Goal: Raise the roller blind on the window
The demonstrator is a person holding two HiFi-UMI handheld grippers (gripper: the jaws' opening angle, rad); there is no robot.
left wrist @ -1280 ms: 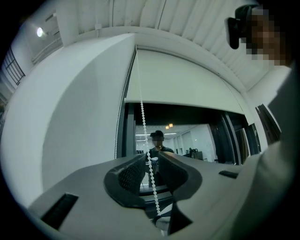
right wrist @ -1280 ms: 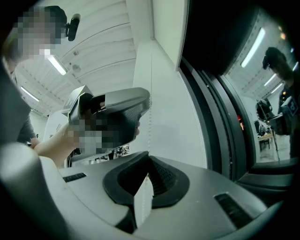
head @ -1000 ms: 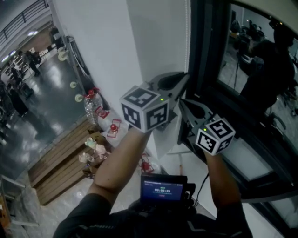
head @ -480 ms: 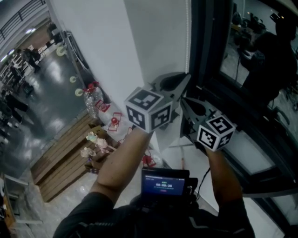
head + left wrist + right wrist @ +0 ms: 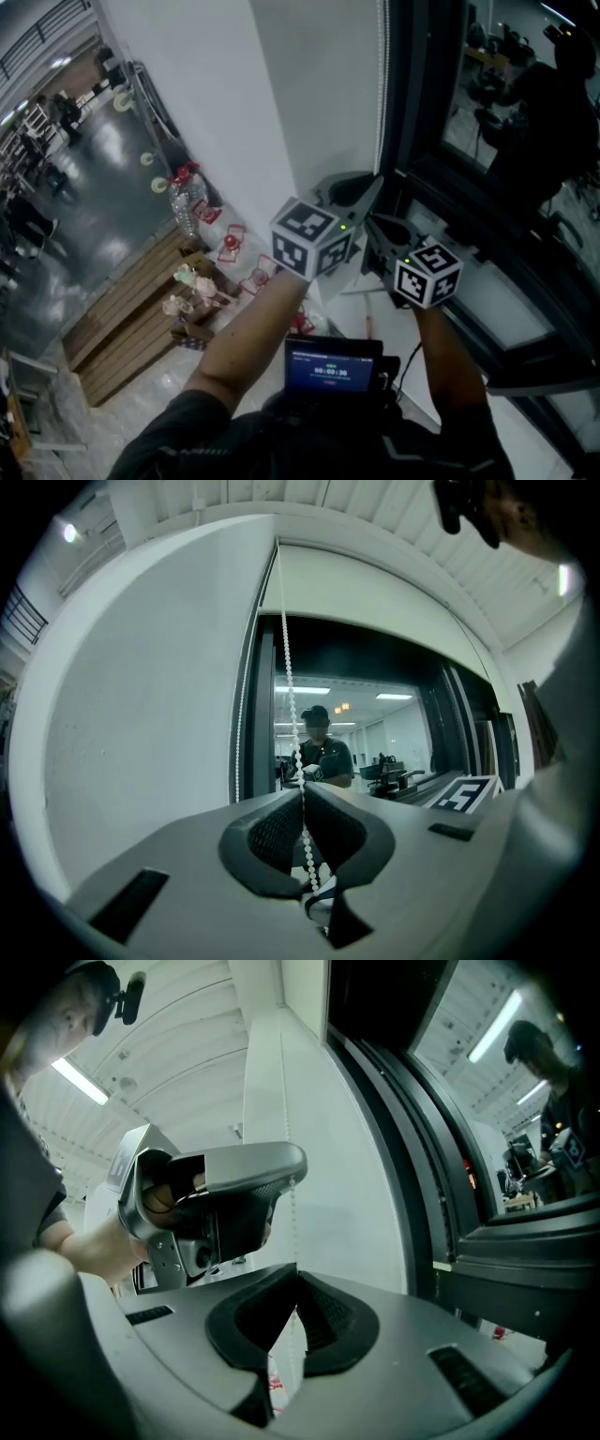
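Observation:
A white bead chain point(image 5: 379, 94) hangs beside the dark window frame. In the left gripper view the bead chain point(image 5: 284, 649) drops from the top of the white roller blind point(image 5: 375, 588), which covers the upper part of the window. My left gripper point(image 5: 378, 180) is shut on the chain, with the beads running straight between its closed tips point(image 5: 302, 794). Just below it, my right gripper point(image 5: 367, 217) is shut on the same strand point(image 5: 293, 1213). The right gripper view shows the left gripper point(image 5: 298, 1172) directly above the right gripper's own closed tips point(image 5: 295, 1274). A second strand point(image 5: 238, 742) hangs free by the frame.
The dark window glass point(image 5: 525, 122) reflects a person. A white sill point(image 5: 487, 323) lies below it, with a white wall point(image 5: 206, 103) on the left. A small screen device point(image 5: 333, 367) sits at the chest. Far below left are wooden pallets point(image 5: 131, 328), bottles point(image 5: 185, 211) and people.
Both grippers have moved down together along the chain side of the window, still shut and one above the other. The view has shifted slightly.

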